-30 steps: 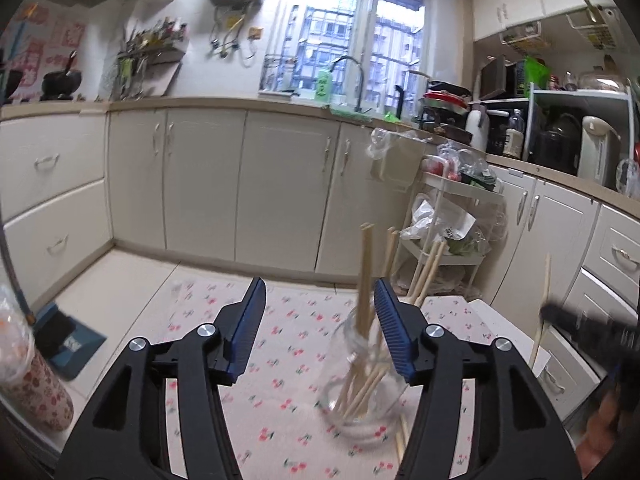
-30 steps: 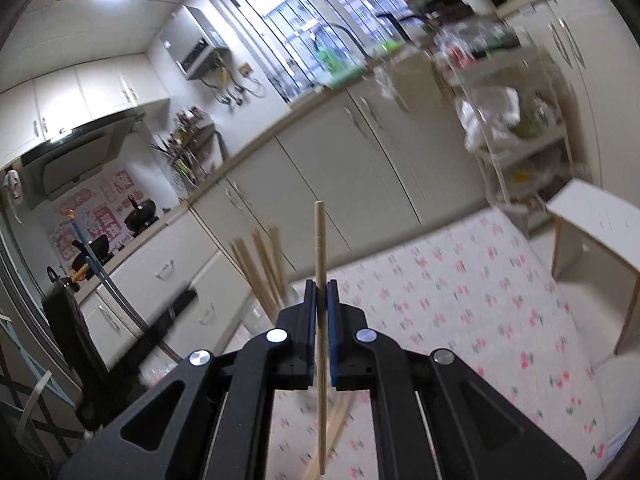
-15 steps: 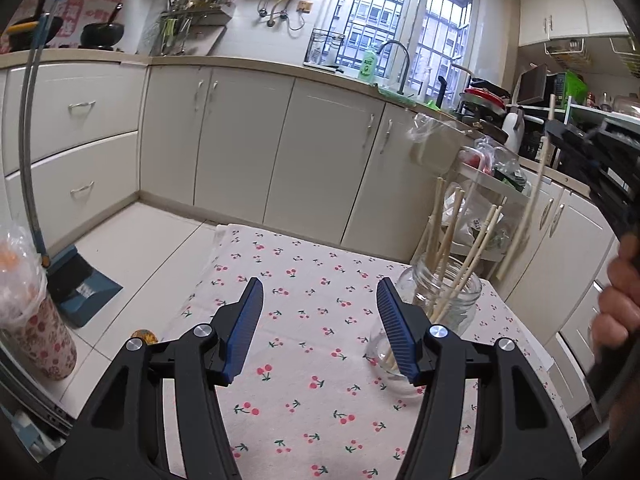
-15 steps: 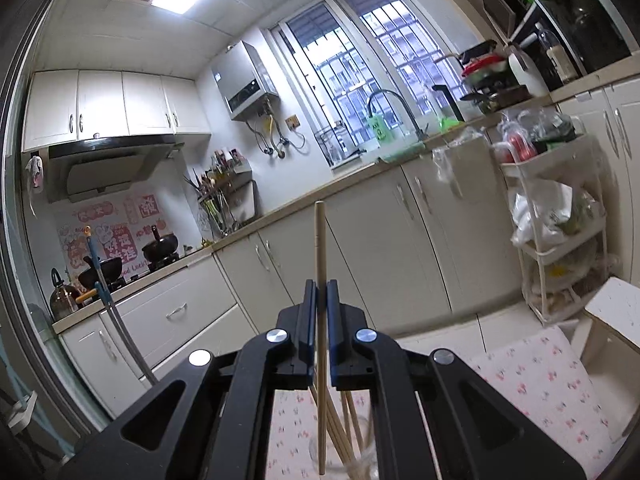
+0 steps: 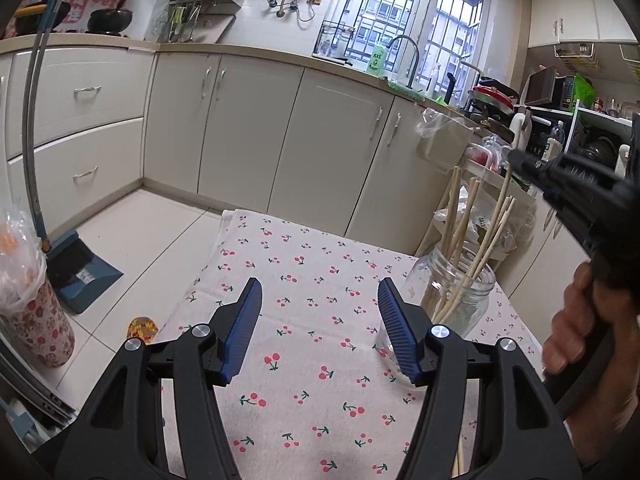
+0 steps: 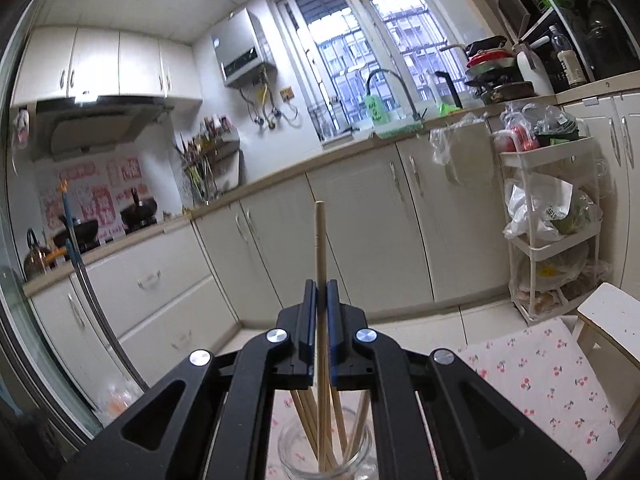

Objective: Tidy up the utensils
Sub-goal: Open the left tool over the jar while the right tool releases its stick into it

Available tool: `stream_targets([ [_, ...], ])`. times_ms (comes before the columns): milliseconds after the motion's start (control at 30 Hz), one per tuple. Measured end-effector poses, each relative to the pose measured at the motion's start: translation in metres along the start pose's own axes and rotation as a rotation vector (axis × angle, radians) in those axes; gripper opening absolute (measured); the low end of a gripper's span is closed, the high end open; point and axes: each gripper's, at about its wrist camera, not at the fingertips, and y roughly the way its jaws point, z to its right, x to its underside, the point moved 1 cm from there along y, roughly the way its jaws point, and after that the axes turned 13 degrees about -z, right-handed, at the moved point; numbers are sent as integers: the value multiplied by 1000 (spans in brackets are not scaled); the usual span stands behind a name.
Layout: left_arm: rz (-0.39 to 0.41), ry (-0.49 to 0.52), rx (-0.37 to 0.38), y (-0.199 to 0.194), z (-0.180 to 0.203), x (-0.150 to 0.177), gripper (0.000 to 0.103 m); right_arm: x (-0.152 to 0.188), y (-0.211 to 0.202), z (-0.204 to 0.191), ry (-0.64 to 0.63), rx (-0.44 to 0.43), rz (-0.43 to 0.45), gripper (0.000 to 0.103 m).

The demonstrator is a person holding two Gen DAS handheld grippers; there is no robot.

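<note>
Right gripper [image 6: 319,296] found clamped on a single upright chopstick [image 6: 319,240], lower end hanging inside the mouth of the glass jar [image 6: 304,456] at 6 o'clock (several more sticks already leaning within). Left gripper [image 5: 320,300] found parted about halfway, nothing between the pads, poised over the cherry-print cloth [image 5: 304,272]. Same jar [image 5: 456,300] noted at 3 o'clock of the left gripper, just beside its right-hand finger. A hand [image 5: 576,320] seen at 3 o'clock, gripping the other tool's handle.
</note>
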Motion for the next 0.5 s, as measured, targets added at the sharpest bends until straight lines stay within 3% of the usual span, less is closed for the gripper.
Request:
stream_targets([
  [433, -4, -3, -3, -3, 1, 3, 63, 44, 20, -2, -31, 51, -177, 6],
  [500, -5, -2, -4, -4, 1, 3, 64, 47, 17, 1, -21, 54, -186, 11],
])
